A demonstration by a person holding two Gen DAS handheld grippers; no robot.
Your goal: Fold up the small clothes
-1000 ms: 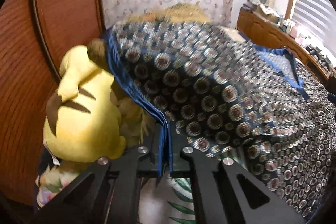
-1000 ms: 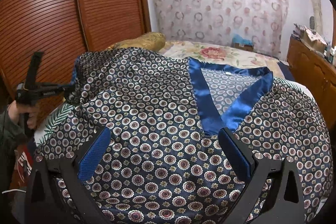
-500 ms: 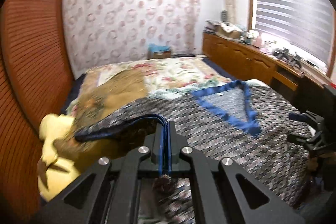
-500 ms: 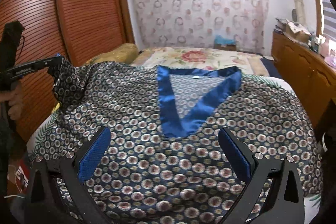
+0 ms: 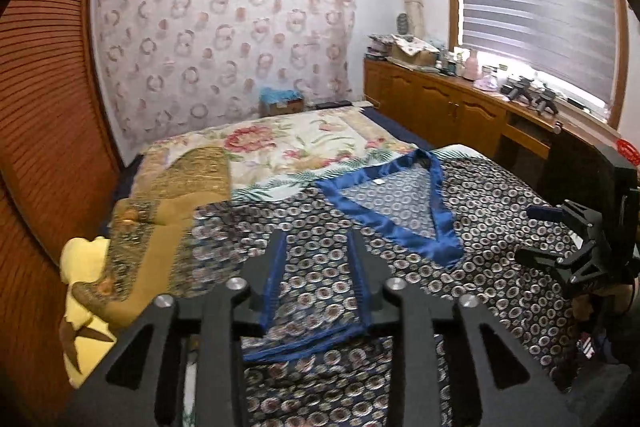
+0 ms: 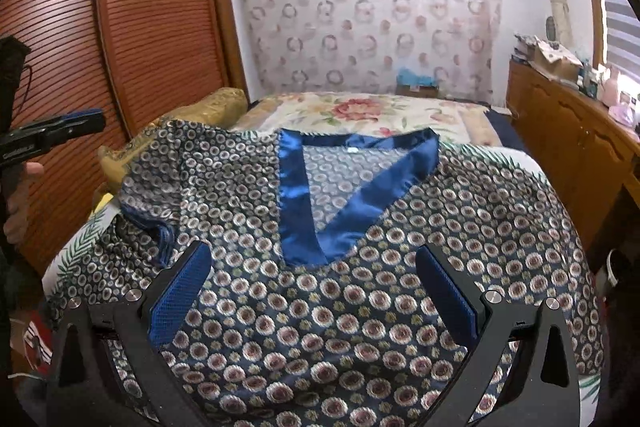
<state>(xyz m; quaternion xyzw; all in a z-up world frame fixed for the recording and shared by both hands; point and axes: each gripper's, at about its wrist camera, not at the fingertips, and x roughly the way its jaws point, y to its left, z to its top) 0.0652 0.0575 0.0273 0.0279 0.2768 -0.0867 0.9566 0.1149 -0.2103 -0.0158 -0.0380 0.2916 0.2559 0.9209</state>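
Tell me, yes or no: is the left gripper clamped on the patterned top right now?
No: the left gripper has its jaws spread apart, and the patterned top lies loose on the bed between and beneath them.

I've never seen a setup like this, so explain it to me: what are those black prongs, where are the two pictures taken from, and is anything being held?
No robot here: a person holds a hand-held two-finger tool in each hand, each carrying a wide-angle camera looking along its fingers. One picture is from the left tool, the other from the right tool. Both look over a bed where a dark patterned satin top with a blue V-neck lies spread, its sleeve folded inward. Both tools are open, holding nothing. A yellow plush toy sits beside the pillow.
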